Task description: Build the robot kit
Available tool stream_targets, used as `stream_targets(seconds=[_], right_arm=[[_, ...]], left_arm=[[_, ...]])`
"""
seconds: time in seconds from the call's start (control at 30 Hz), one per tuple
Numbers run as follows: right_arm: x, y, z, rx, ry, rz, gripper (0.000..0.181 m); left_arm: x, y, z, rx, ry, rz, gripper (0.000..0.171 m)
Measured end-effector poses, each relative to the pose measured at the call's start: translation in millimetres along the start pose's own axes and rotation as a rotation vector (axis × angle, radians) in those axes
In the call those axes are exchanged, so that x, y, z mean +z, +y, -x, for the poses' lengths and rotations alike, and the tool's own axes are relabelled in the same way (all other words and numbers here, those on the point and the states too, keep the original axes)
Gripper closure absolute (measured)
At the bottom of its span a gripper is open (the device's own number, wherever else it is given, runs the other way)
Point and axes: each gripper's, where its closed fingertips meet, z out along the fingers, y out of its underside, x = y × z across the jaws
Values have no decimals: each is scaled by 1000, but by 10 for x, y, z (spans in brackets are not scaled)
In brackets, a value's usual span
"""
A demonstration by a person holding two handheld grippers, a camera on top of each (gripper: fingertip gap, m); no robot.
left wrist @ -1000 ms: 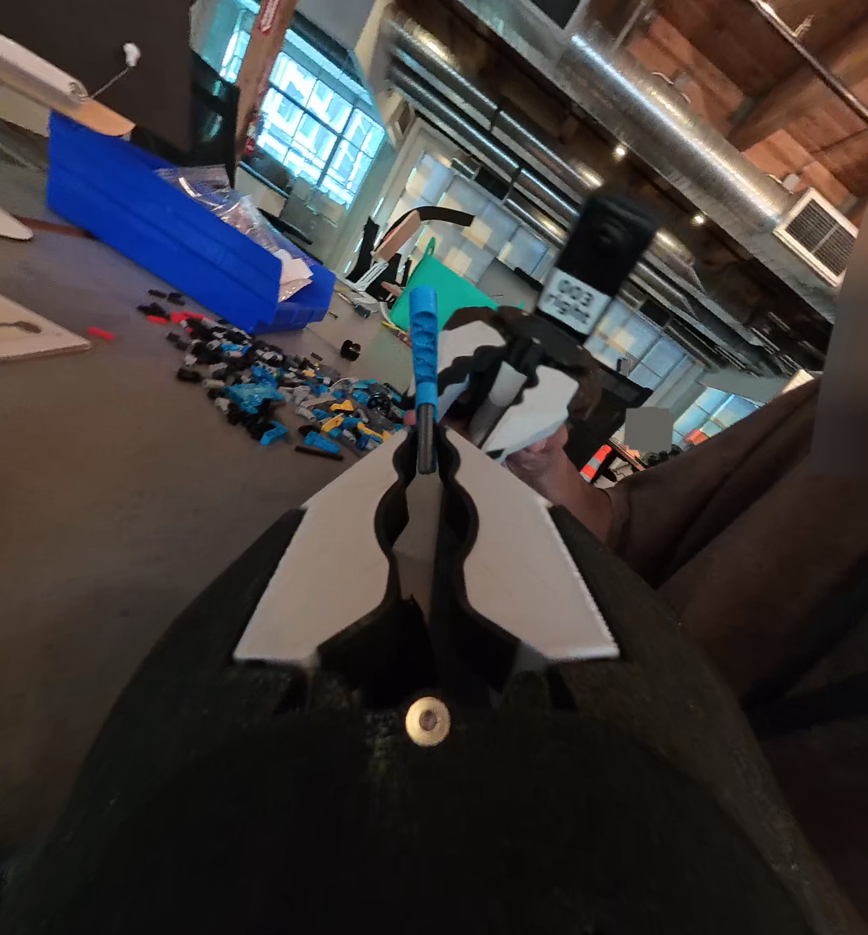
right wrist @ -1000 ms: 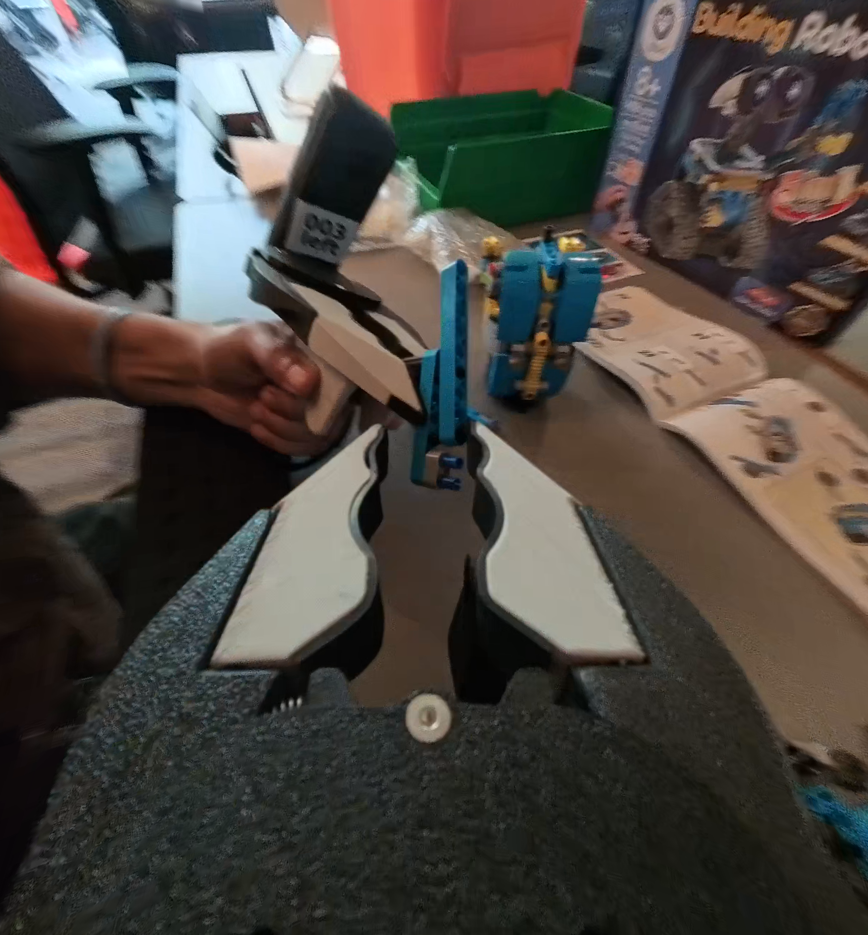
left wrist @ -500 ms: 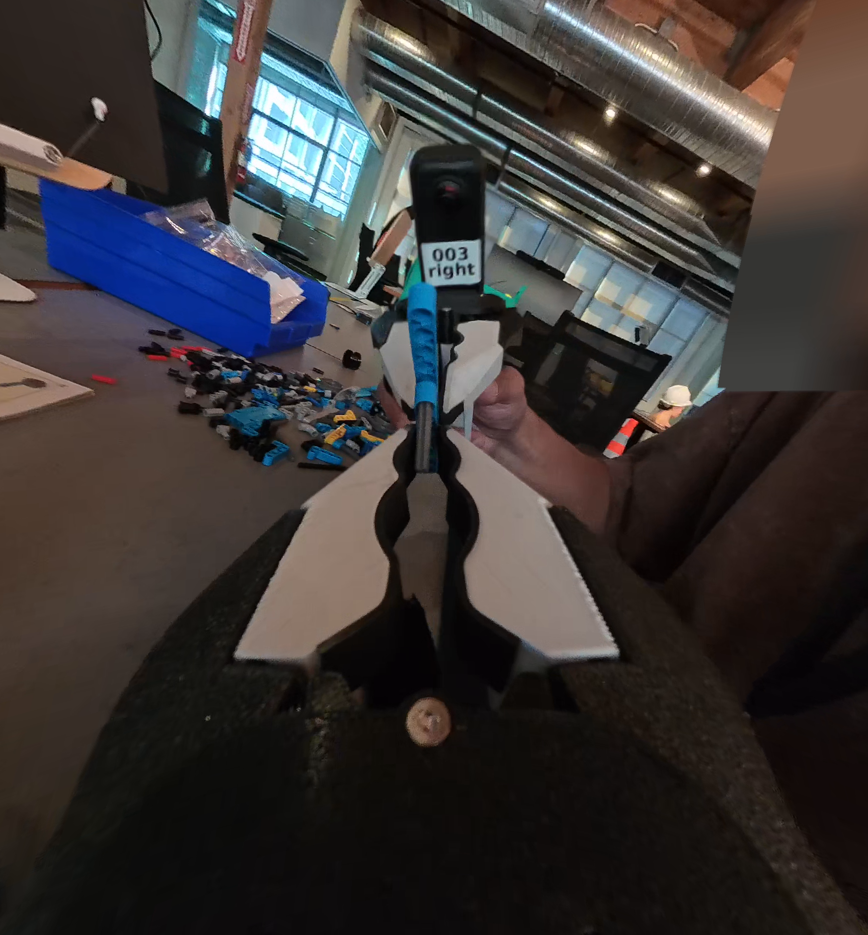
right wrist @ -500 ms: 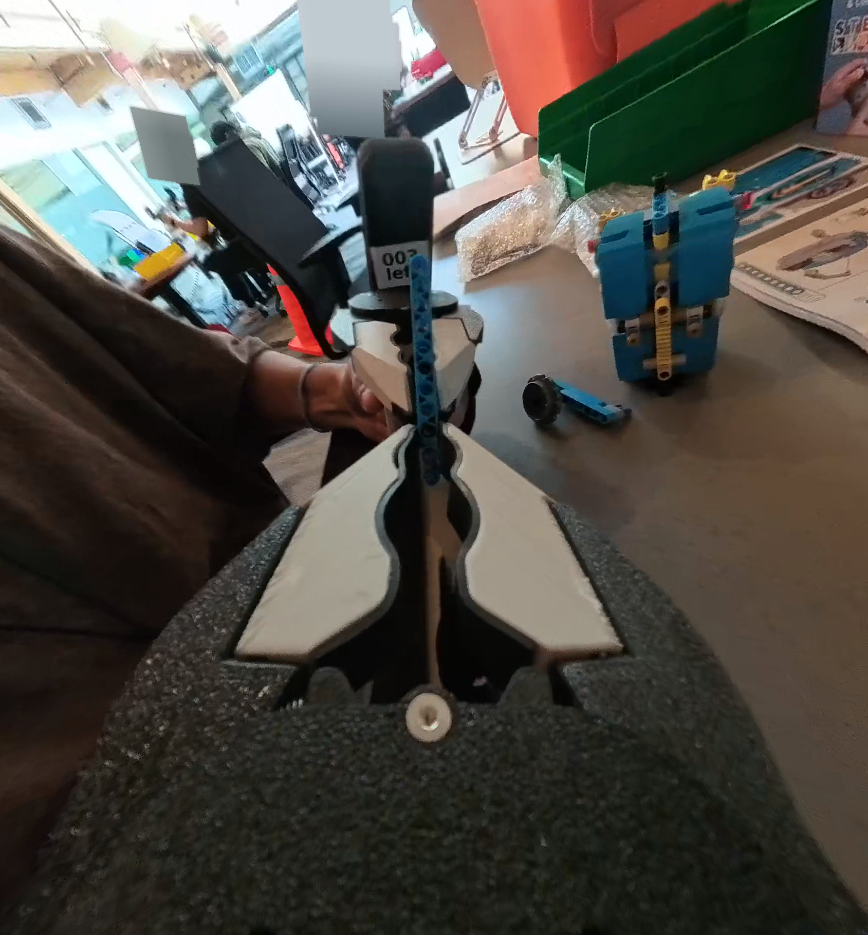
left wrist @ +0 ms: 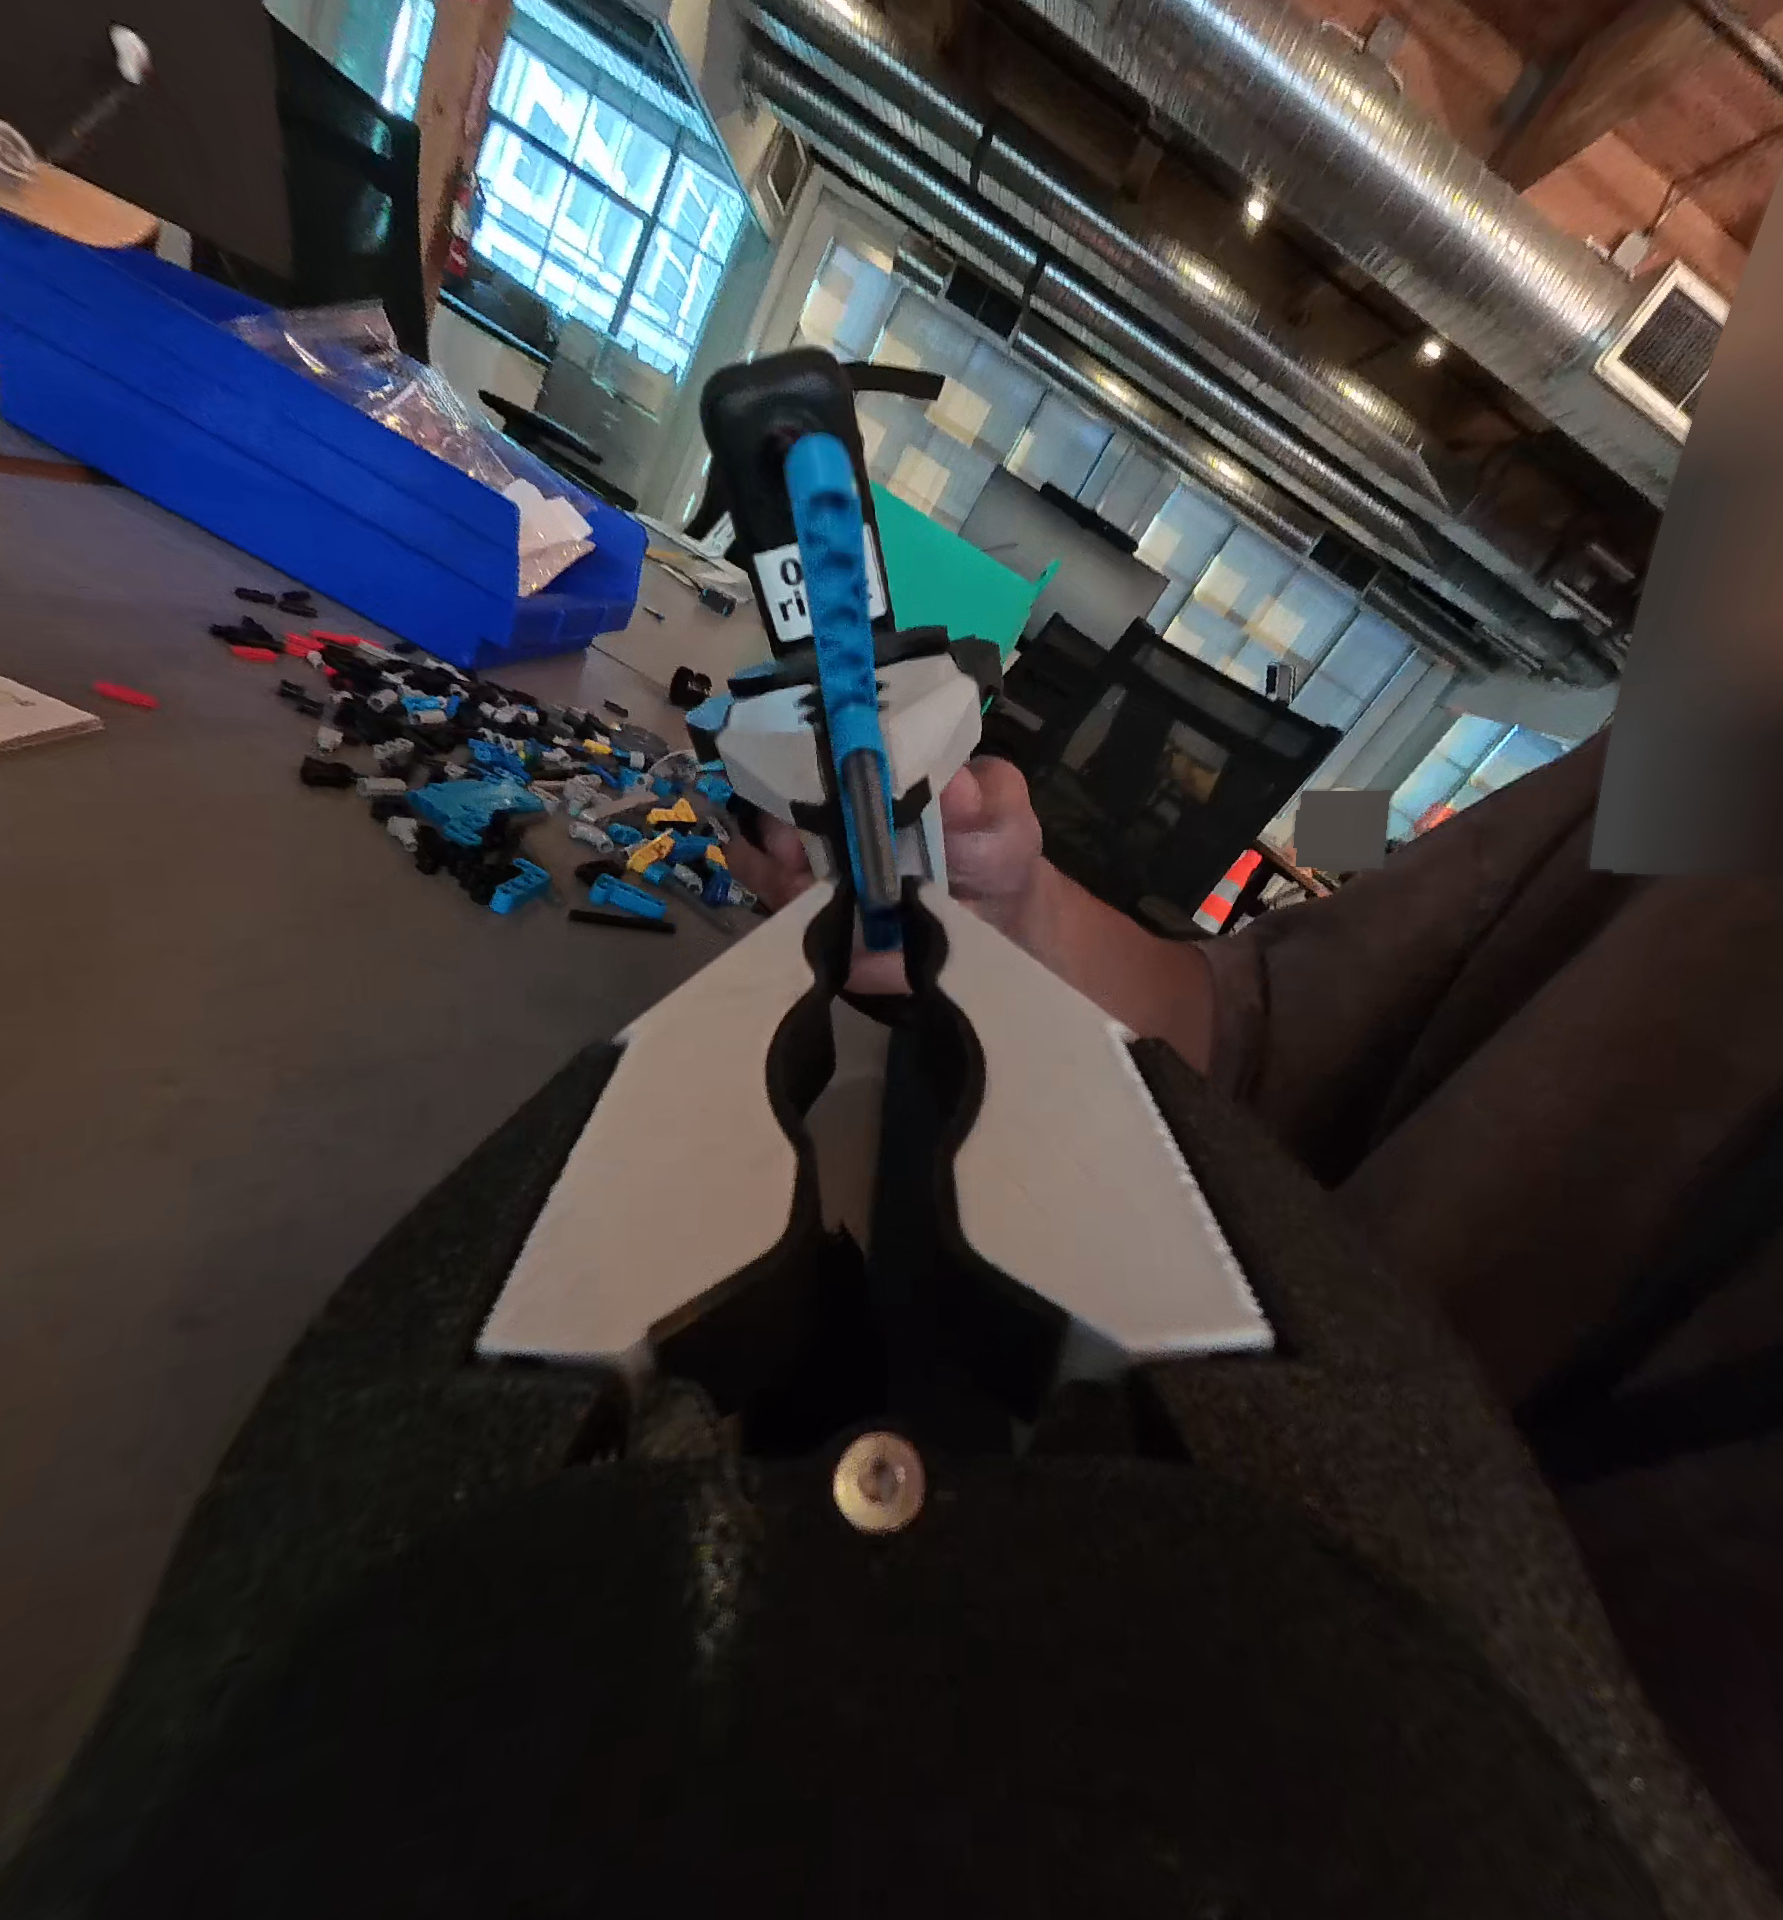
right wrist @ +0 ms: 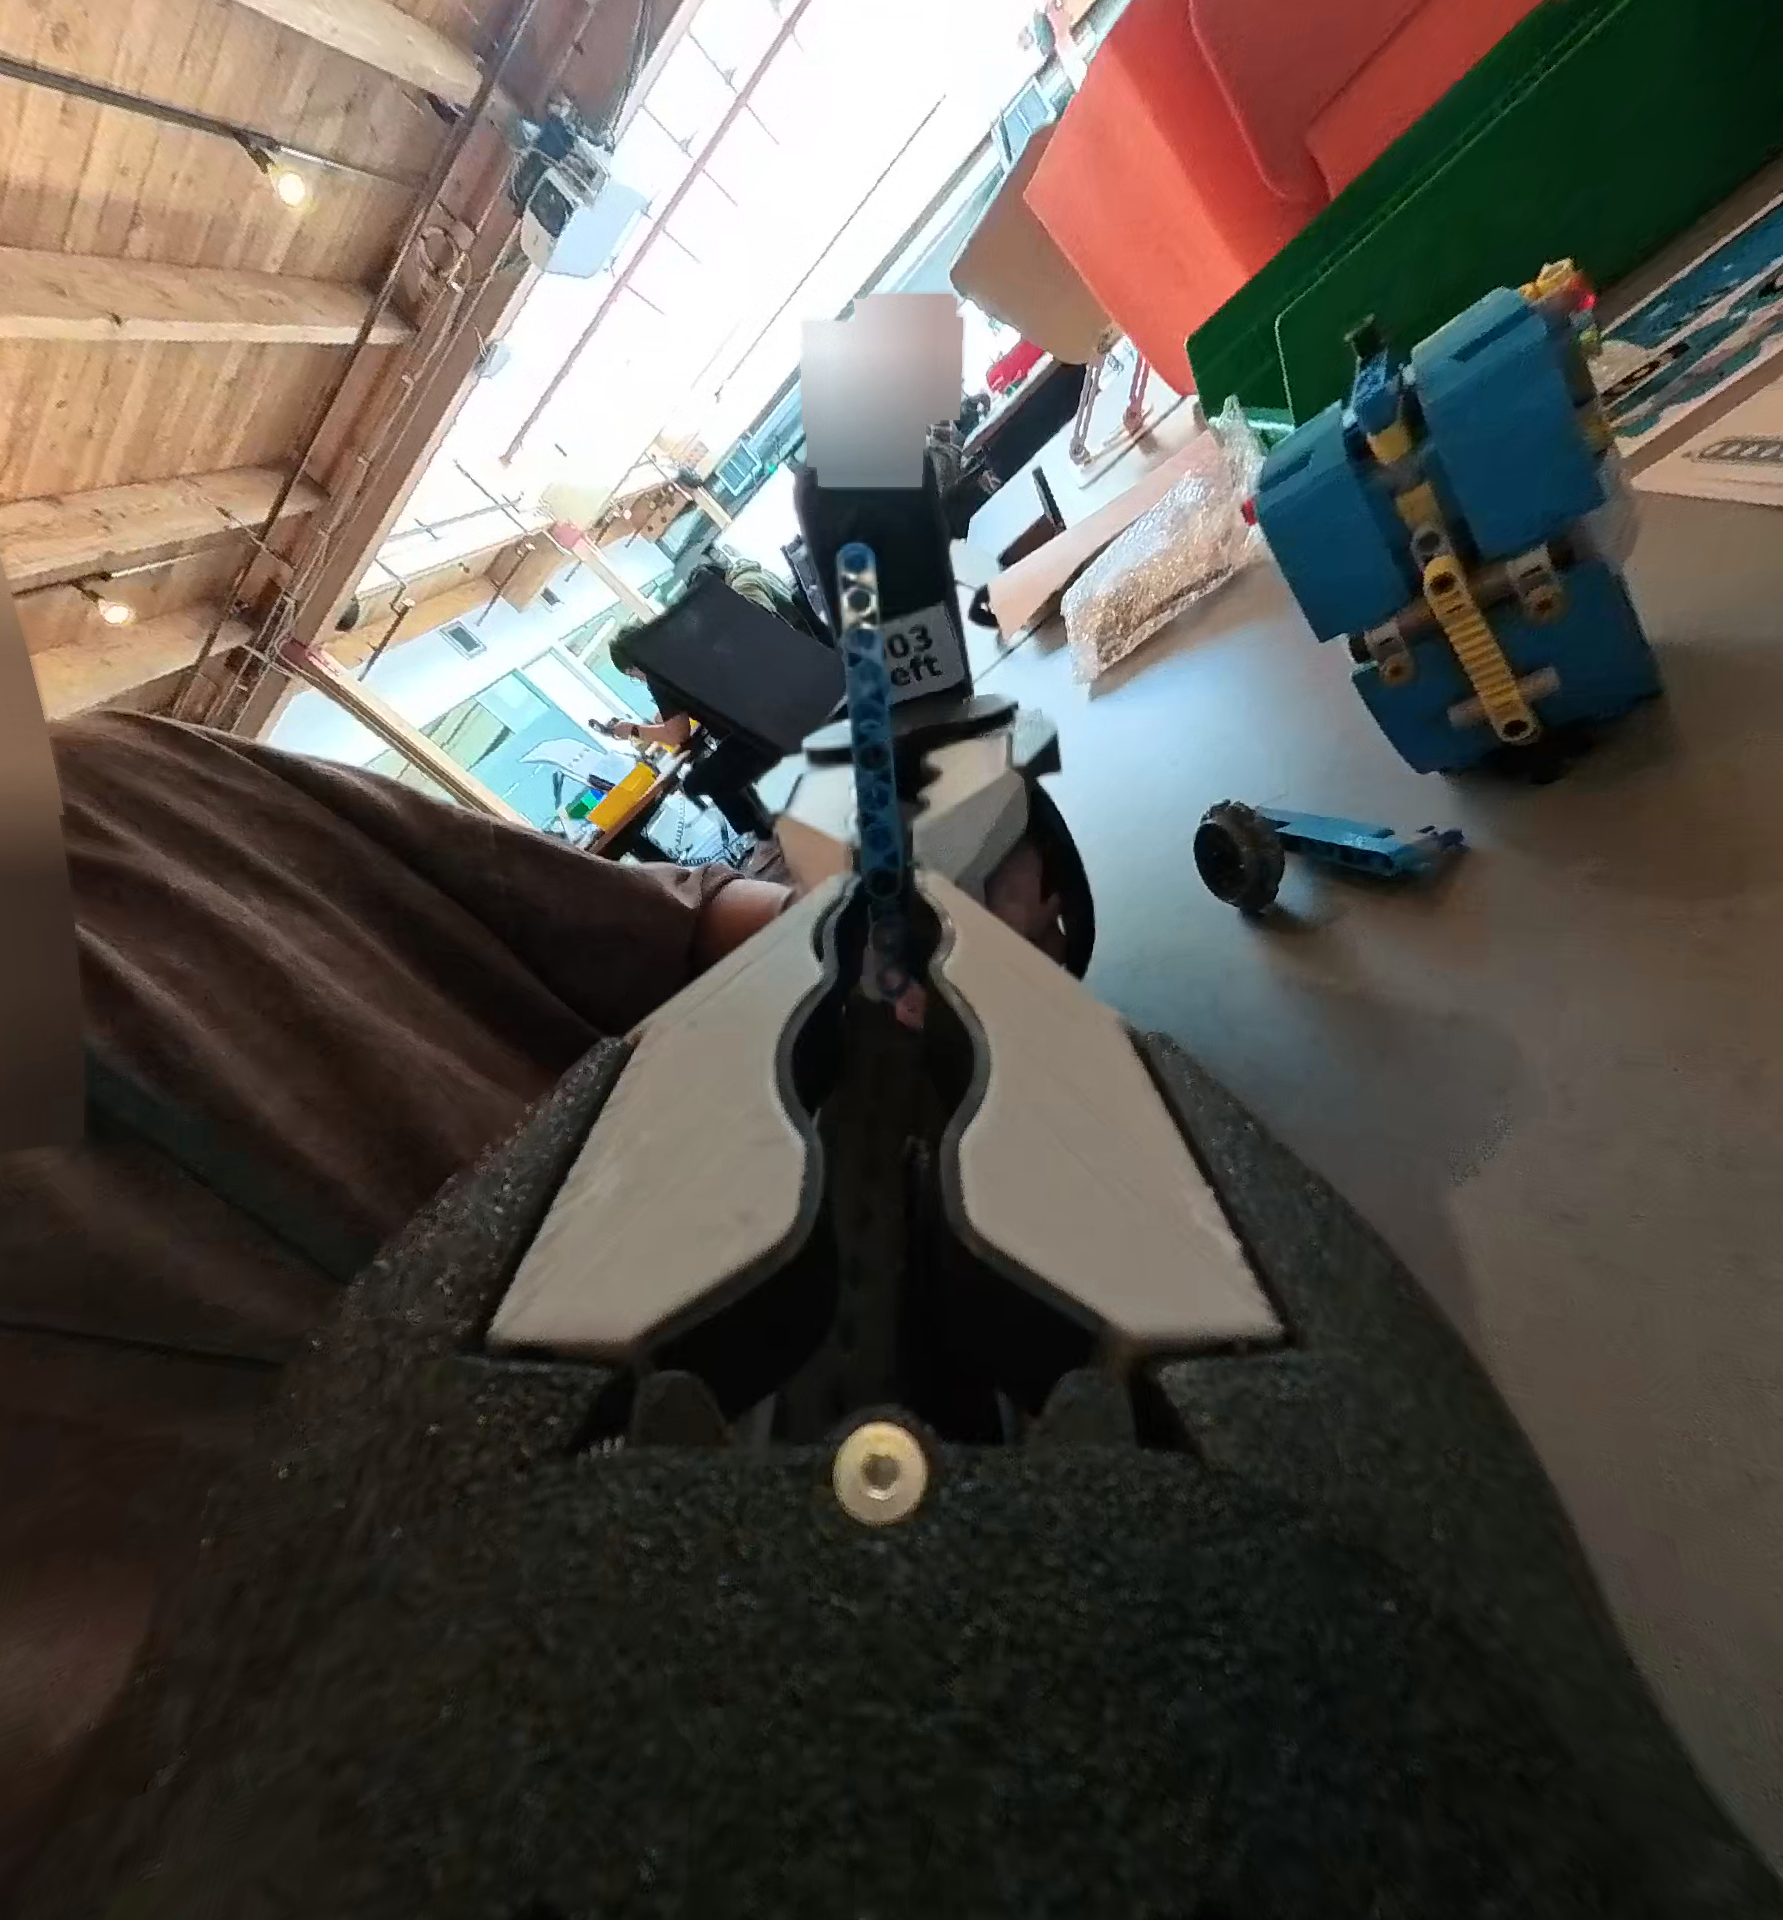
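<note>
A long blue holed beam (left wrist: 833, 613) with a dark grey axle along its lower part stands upright between my two grippers, which face each other above a grey table (left wrist: 139, 1039). My left gripper (left wrist: 874, 920) is shut on the beam's lower end. My right gripper (right wrist: 882, 920) is shut on the same beam (right wrist: 869, 748) from the opposite side. The right gripper's white fingers (left wrist: 928, 727) show behind the beam in the left wrist view. The left gripper's fingers (right wrist: 980, 821) show behind it in the right wrist view. A hand holds each gripper.
A pile of small loose building pieces (left wrist: 513, 790) lies before a blue bin (left wrist: 274, 488). A blue built model (right wrist: 1458, 582), a wheel on a blue beam (right wrist: 1313, 847), a bubble-wrap bag (right wrist: 1157, 561) and a green bin (right wrist: 1489, 229) stand to the right. A brown sleeve (right wrist: 347, 914) fills the left. Left and right tips are no more than a few centimetres apart. The blue built model (right wrist: 1458, 582) is about equally far from each gripper, around 15 cm.
One second ago my right gripper was open around the beam; it has since shut on it. Both grippers have tilted, and the beam now leans slightly left in the left wrist view.
</note>
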Motion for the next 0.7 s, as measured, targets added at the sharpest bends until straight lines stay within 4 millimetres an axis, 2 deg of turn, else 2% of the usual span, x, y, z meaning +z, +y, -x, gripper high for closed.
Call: stream_targets(seconds=[0.23, 0.43, 0.7], right_arm=[[38, -11, -9, -80, 50, 5, 175], [33, 21, -13, 45, -18, -31, 175], [64, 27, -31, -140, 97, -24, 175]], left_arm=[[2, 4, 28, 4, -20, -4, 165], [4, 41, 45, 48, -47, 19, 165], [14, 61, 50, 30, -42, 29, 165]])
